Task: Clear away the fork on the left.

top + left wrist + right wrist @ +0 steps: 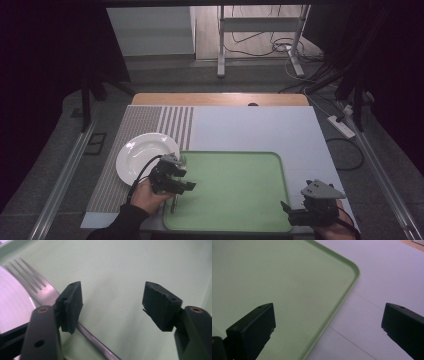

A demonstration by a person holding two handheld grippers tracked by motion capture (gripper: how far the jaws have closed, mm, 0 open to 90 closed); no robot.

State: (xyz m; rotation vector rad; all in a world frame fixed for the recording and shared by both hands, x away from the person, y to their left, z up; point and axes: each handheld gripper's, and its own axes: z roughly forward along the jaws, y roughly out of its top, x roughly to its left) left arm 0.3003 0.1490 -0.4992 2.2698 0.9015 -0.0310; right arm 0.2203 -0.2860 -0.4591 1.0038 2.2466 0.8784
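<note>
**Fork lies on the tray, both grippers released**

High view: the left gripper (186,181) hovers at the green tray's (235,200) left edge, beside the white plate (137,155); the right gripper (290,212) sits at the tray's near right corner.

Left gripper view: jaws apart, the fork (47,293) lying free on the tray.

Right gripper view: jaws wide, straddling the tray's rim (342,302).

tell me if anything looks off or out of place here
Little stands out. The fork lies loose on the green tray at its left edge, tines toward the white plate; the left gripper is open over its handle. One pad of that gripper looks chipped along its edge. Nothing is spilled.
</note>
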